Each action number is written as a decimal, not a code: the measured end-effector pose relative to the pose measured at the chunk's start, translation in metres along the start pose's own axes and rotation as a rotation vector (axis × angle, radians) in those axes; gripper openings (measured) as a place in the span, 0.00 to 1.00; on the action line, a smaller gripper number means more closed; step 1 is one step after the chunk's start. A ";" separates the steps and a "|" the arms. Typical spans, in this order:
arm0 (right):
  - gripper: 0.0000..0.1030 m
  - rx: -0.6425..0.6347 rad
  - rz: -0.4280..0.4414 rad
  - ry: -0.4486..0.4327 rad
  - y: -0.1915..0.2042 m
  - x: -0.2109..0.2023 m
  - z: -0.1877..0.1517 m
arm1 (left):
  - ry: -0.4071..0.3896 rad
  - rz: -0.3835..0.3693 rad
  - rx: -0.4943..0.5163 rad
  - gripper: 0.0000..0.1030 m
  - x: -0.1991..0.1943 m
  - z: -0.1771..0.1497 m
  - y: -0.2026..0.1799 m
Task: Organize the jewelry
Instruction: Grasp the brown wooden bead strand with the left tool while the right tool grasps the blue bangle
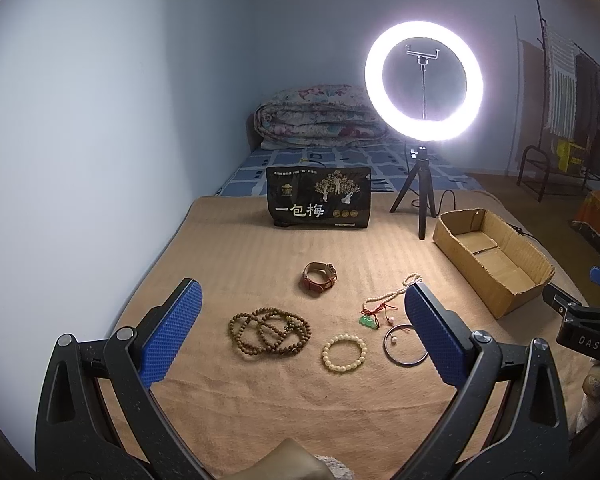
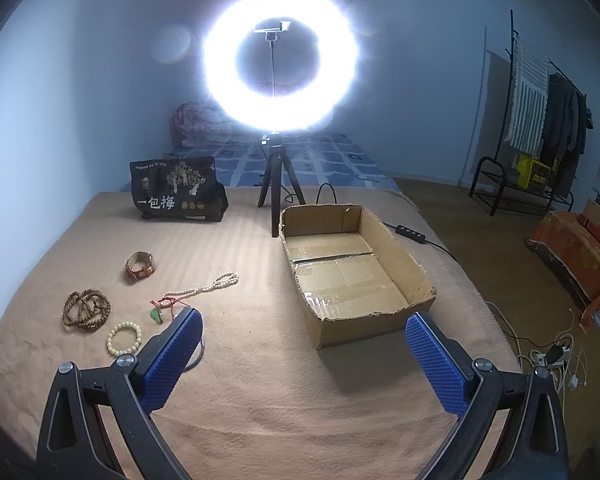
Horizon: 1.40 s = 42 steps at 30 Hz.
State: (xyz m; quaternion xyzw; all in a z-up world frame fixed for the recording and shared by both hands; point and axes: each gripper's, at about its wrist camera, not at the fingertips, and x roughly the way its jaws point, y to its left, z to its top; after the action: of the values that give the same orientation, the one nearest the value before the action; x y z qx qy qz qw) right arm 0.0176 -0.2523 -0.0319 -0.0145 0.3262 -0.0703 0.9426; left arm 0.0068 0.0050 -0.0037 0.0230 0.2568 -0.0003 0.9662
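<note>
The left gripper (image 1: 300, 328) hangs with jaws spread wide over the tan blanket (image 1: 240, 264), empty; the right gripper (image 2: 304, 354) likewise gapes. Brown beads (image 1: 270, 331), cream bracelet (image 1: 344, 352), bangle (image 1: 405, 346) and watch (image 1: 319, 274) lie scattered (cardboard box (image 2: 396, 252) well apart).

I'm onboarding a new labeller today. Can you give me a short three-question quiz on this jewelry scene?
1. True or false: the cardboard box already holds jewelry.
2. Which lies nearest the black snack bag? A) cream bead bracelet B) leather-strap watch C) metal bangle
3. Fill in: the left gripper and the right gripper are both ____.

Key: 1 false; 2 B; 3 open
</note>
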 end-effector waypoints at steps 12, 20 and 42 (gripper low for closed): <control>1.00 -0.047 0.085 0.057 0.020 0.026 -0.003 | 0.052 0.035 -0.022 1.00 0.029 -0.006 0.016; 1.00 -0.105 0.164 0.115 0.044 0.054 -0.009 | 0.124 0.071 -0.048 1.00 0.064 -0.013 0.040; 1.00 -0.150 0.313 0.272 0.078 0.127 -0.037 | 0.466 -0.022 -0.193 1.00 0.171 -0.062 0.081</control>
State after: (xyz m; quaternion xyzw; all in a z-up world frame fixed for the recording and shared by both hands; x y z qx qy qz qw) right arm 0.1029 -0.1923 -0.1448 -0.0240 0.4528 0.0998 0.8857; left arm 0.1258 0.0904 -0.1384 -0.0730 0.4718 0.0191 0.8785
